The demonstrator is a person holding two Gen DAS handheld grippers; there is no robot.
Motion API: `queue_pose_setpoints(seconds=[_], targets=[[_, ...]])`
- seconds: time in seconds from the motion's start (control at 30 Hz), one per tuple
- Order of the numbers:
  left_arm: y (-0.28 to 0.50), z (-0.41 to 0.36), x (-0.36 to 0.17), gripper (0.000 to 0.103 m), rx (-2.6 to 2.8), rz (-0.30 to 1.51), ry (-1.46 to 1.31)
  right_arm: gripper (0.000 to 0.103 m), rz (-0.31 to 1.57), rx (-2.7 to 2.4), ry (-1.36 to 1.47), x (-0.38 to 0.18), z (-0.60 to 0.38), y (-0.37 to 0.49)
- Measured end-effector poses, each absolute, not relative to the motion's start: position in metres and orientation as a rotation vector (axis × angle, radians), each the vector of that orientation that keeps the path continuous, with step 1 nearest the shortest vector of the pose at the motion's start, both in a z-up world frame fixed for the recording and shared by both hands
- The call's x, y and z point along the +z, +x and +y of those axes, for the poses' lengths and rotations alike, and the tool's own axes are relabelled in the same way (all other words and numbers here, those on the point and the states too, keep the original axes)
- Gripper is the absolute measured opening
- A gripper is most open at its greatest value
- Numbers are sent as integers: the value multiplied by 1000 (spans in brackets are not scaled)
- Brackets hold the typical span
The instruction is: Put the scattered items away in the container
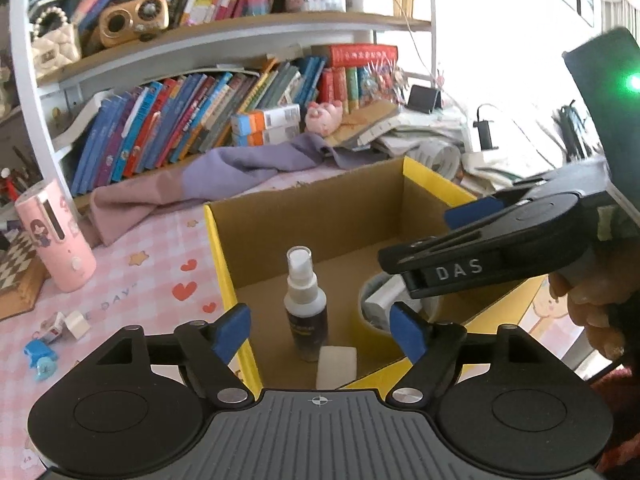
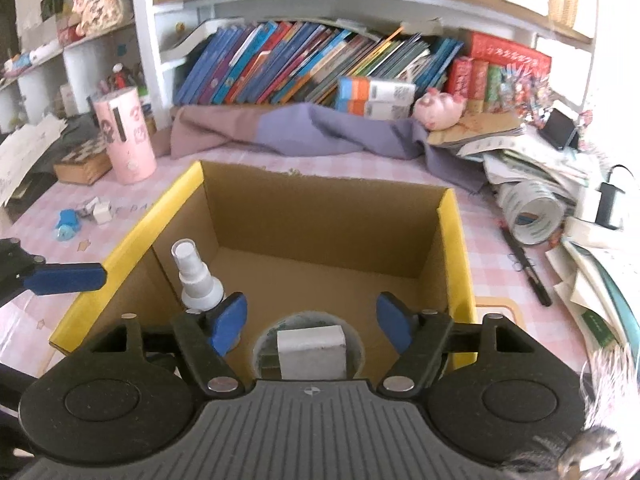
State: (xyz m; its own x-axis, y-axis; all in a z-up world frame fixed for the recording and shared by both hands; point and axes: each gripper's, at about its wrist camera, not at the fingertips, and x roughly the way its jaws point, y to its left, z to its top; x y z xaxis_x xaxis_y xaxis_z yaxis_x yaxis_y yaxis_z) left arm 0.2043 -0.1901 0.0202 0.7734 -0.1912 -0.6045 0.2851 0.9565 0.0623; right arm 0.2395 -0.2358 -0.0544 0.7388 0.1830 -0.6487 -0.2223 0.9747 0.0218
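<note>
- The left gripper (image 1: pixel 320 332) hangs over the near edge of the yellow cardboard box (image 1: pixel 224 272), jaws wide, nothing between them.
- The right gripper (image 2: pixel 312 326) stands wide too, empty, above the box.
- Inside the box: a spray bottle (image 1: pixel 305 304) upright, a white block (image 1: pixel 337 366) beside it, a tape roll (image 1: pixel 370 312) holding a white box (image 2: pixel 311 350).
- A blue toy (image 1: pixel 40 354) and small white cube (image 1: pixel 77 324) lie on the pink tablecloth (image 1: pixel 140 280), left of the box.

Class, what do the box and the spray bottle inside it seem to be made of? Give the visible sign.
Box: likely corrugated cardboard, matte brown inside, yellow outside; cut edges show at the rim.
Spray bottle: apparently plastic, a glossy dark body with a white sprayer under a clear cap.
</note>
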Motion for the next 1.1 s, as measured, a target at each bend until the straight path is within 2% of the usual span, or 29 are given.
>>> queue_pose_setpoints(seconds=[1.1], targets=[[105, -125, 32, 83, -352, 587, 186, 78, 612, -11, 51, -41, -185, 108]])
